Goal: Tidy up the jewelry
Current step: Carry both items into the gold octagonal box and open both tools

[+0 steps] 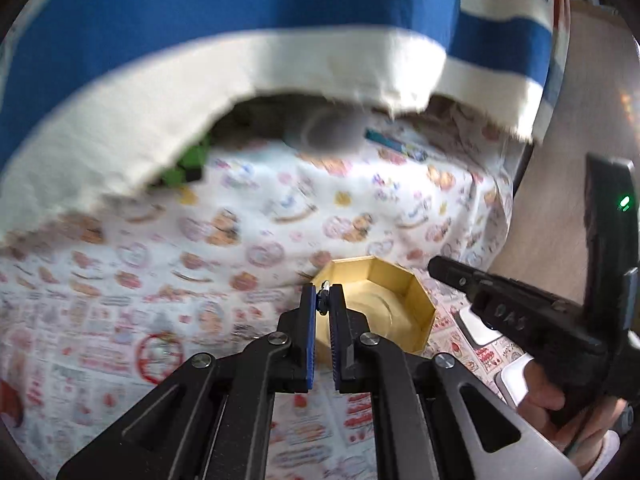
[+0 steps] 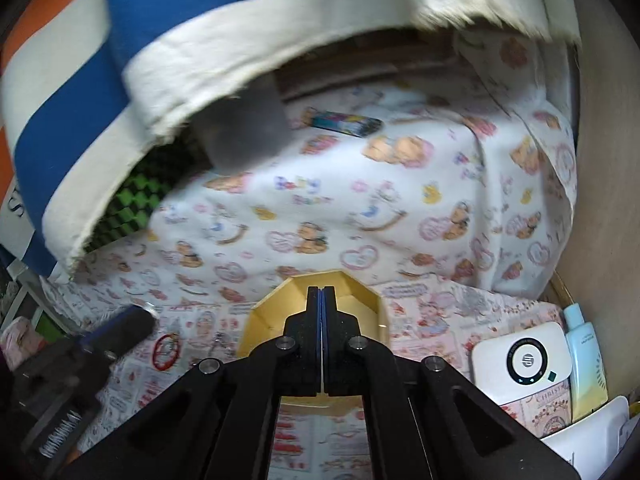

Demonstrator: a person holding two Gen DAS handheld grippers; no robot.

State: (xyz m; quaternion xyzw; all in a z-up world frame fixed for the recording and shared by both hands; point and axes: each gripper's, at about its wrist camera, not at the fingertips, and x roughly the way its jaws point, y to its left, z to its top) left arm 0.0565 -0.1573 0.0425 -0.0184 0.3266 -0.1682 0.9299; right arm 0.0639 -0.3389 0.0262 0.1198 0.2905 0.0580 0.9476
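Jewelry is sitting pinched at the tips of the left gripper (image 1: 325, 294): a small piece of jewelry (image 1: 323, 295), dark blue with a silvery end, too small to identify further, is being held between the blue-padded fingers (image 1: 308, 320), which are standing only slightly apart around it. The piece is hanging just at the near-left rim of an open gold box (image 1: 384, 304), an eight-sided cardboard box whose inside is showing bare gold. The box is resting on a surface (image 1: 160, 320) covered with paper printed in red and pink cartoon pictures.

In the right wrist view, the right gripper (image 2: 321, 294) is fully closed, its fingers (image 2: 314, 320) pressed flat together with nothing between them, and it is hovering over the same gold box (image 2: 360, 300). The left gripper's body is showing as a dark blur at the lower left there. To the right, a white device with a round display (image 2: 520, 356) is lying beside a pale blue bottle (image 2: 586, 364). A blue, white and orange cloth (image 2: 120, 60) is hanging over the back of the scene.
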